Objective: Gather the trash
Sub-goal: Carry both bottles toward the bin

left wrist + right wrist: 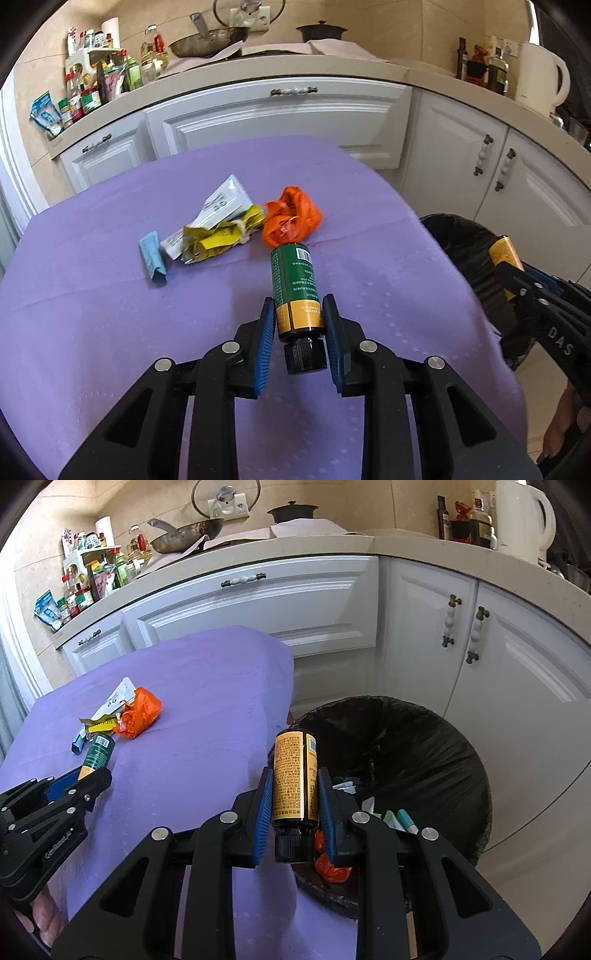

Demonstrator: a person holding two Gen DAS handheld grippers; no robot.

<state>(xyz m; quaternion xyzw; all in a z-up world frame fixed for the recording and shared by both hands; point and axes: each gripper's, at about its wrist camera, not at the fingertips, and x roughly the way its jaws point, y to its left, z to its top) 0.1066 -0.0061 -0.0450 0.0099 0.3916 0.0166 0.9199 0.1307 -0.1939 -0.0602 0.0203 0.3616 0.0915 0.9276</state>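
item 1: my left gripper (299, 314), lower centre of its frame, fingers pinching a green bottle (295, 284) at its yellow band; black ribbed cap toward the camera, barcode at the far end, body over the purple tablecloth (110, 314).

item 2: my right gripper (295, 794), lower centre of its frame, fingers pinching a yellow bottle (295, 775) with dense dark print and a black cap, held at the table edge beside the bin.

item 3: loose trash on the cloth, mid frame in the left view: blue wrapper (153, 258), yellow packet (218, 240), white tube (221, 203), crumpled orange bag (291, 218), the last touching the green bottle's far end or just behind it; i cannot tell which.

item 4: trash bin (443, 746), black liner, right of centre in the right view; inside: orange scrap (332, 871), white and teal wrappers (399, 818).

item 5: white cabinets (258, 602), upper frame.
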